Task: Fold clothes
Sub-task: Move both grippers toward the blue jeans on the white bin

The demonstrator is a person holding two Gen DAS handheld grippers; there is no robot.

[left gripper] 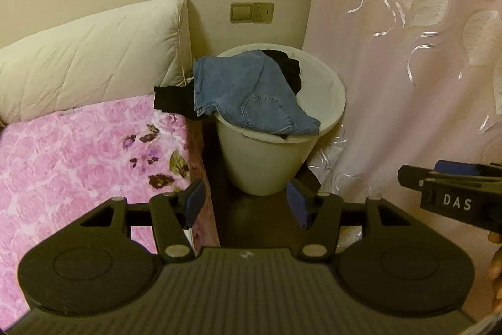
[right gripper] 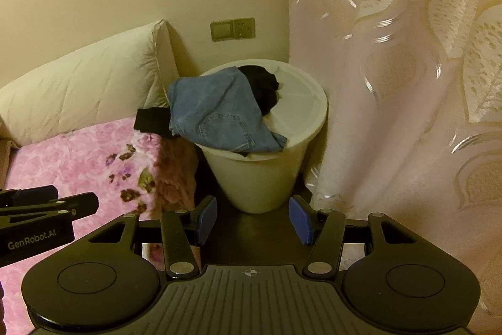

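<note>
One hand, left wrist view only

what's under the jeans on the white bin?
A black garment shows under the jeans, poking out toward the bed and bunched behind them. The white bin holds both. Whatever lies deeper inside is covered.

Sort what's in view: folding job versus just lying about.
For the job: blue jeans, black garment, white bin, left gripper, right gripper.
Just there: pillow, pink blanket, curtain, wall socket.
</note>
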